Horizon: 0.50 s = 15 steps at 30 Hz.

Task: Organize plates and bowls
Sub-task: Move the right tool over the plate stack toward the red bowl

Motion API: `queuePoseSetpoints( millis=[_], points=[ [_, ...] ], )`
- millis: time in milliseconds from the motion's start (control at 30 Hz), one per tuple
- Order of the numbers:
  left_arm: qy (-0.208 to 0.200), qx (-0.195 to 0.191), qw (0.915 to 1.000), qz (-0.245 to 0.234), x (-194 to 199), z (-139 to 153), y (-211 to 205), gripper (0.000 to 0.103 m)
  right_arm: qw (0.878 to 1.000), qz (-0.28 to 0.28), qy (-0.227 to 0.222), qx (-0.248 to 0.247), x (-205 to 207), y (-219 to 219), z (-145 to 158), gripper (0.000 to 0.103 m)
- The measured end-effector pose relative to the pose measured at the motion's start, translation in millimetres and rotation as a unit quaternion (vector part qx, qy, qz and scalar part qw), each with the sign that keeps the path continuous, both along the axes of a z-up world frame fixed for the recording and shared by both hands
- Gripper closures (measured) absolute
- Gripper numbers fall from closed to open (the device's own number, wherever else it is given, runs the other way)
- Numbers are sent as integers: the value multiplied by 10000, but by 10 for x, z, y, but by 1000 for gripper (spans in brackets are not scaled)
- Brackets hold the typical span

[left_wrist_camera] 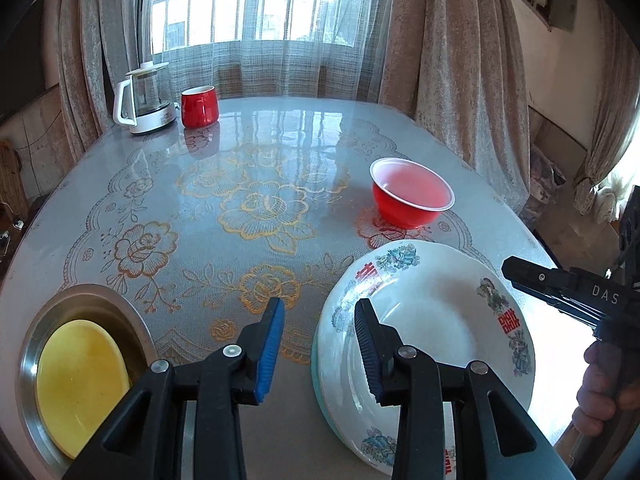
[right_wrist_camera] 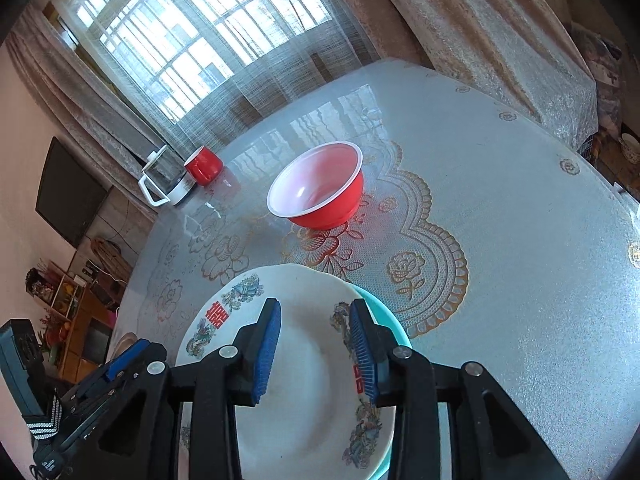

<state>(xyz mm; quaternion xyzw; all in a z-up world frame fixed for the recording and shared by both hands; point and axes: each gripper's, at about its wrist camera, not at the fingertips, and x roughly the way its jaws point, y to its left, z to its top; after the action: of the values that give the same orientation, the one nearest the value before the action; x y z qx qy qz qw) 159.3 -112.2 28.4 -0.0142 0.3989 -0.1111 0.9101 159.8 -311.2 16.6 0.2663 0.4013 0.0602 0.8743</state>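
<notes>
Currently my left gripper (left_wrist_camera: 320, 320) is partly open with nothing between the pads, its right finger over the rim of the white patterned plate (left_wrist_camera: 436, 320). My right gripper (right_wrist_camera: 314, 328) is also partly open, holding nothing, above that plate's bowl. Plate sits on a teal plate (right_wrist_camera: 384, 316) near the table's (right_wrist_camera: 520, 280) near edge. Red bowl (left_wrist_camera: 412, 192) stands apart beyond it, open tabletop around. Yellow plate (left_wrist_camera: 80, 384) lies in the steel basin (left_wrist_camera: 36, 344), left.
</notes>
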Motion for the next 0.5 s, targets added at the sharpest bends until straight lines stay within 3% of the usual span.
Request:
queuePoseSetpoints(
  millis=[133,200,500],
  points=[
    [60,-199,9998,-34,138,34,-44,64,9999,-3,68,156,117,-159,-20,67],
    [61,-253,9996,-51,210,54,-91,55,9997,-32,76,232,167,-231,-25,67],
    [212,-337,9989,-255,607,85,-426,54,9988,37,146,466,487,-410,-88,67]
  ],
)
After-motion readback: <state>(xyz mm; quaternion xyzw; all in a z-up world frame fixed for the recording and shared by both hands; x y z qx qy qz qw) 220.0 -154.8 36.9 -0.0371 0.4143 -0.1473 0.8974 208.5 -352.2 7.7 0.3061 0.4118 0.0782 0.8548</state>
